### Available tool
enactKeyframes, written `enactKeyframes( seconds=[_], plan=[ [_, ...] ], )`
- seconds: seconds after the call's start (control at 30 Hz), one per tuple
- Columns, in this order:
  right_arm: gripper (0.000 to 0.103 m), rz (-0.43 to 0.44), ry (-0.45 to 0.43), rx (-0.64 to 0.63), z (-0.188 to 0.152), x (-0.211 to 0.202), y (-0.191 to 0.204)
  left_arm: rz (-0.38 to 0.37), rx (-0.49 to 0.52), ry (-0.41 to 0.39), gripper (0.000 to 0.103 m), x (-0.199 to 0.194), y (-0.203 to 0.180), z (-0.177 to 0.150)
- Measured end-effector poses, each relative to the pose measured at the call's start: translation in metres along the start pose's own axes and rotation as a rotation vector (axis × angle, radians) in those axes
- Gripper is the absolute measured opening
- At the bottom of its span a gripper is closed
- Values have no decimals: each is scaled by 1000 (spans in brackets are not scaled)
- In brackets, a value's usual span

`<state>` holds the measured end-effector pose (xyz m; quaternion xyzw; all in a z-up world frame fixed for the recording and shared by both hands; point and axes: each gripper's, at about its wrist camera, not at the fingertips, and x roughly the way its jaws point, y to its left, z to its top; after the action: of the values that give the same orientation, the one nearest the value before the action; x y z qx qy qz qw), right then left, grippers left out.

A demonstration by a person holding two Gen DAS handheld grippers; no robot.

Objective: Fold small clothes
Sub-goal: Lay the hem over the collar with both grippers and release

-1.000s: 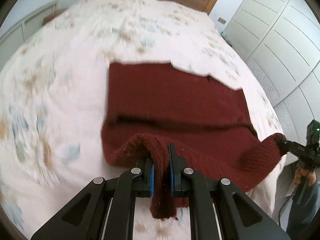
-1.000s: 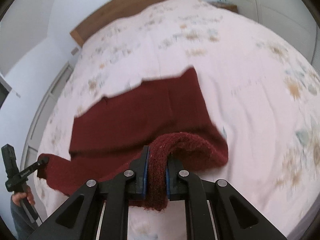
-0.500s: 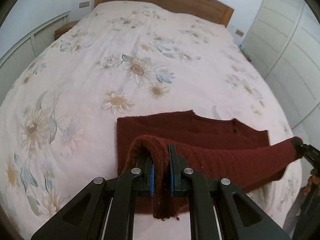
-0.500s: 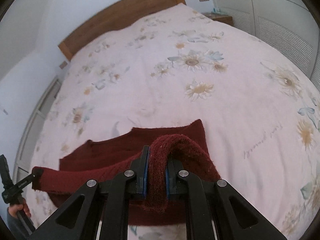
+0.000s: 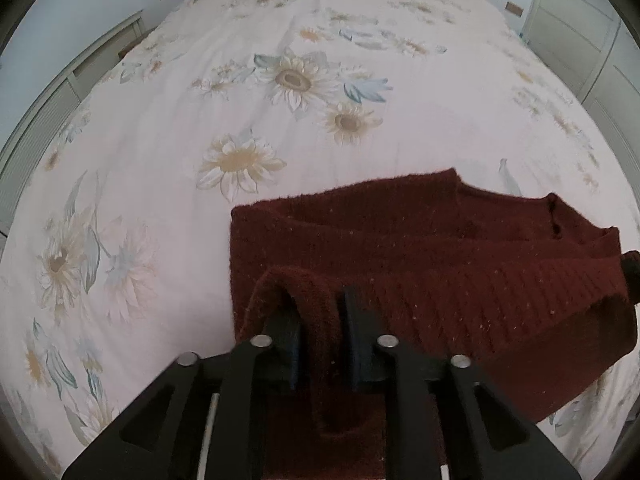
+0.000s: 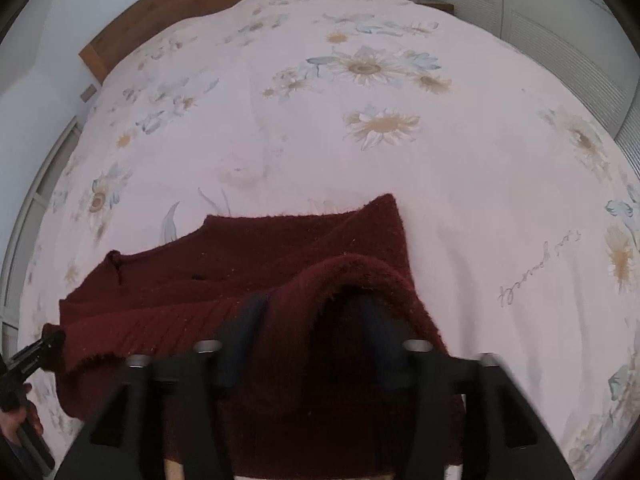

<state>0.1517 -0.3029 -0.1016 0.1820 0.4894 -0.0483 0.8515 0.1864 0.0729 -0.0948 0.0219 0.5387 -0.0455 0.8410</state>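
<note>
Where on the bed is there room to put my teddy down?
Lots of room: the flowered bedspread is bare from the dark red sweater up to the wooden headboard, and on both sides of the sweater. It is crowded only near the foot, where the sweater lies with both hand-held grippers, left and right, in its folded edge.

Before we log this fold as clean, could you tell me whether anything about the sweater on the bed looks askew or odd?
The fold of the maroon sweater looks uneven: its folded-over hem runs at a slant across the layer beneath. Fabric still drapes over the fingers of the left gripper and the right gripper, whose jaws have just been opening. No damage stands out.
</note>
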Motion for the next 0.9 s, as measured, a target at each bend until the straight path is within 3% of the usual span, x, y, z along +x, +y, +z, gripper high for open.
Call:
enactKeyframes(
  seconds=[0.07,0.13,0.2,0.3,0.4,0.6,0.77,0.9],
  plan=[
    [75,1,-24,-13,0,-10,2,-14,-9,-5,35,-3,1,1],
    [81,-2,-46,-35,-1,-20,6,-4,-17,-26,68,-13,-1,2],
    [82,1,-64,-59,-3,-28,13,-22,-24,-58,75,-26,-3,3],
    [89,0,-100,-126,-12,-40,32,-83,-33,-70,77,-40,-6,6],
    [103,2,-114,-192,-23,-43,52,-97,-5,-96,99,-51,-19,4],
    [103,-17,-117,-359,-63,-28,97,-173,71,-104,102,-53,-53,-12],
    [103,-32,-70,-404,-95,-3,110,-162,122,-129,102,-39,-75,-36],
    [103,-72,-30,-416,-111,20,103,-144,149,-97,102,-17,-84,-54]
  ],
)
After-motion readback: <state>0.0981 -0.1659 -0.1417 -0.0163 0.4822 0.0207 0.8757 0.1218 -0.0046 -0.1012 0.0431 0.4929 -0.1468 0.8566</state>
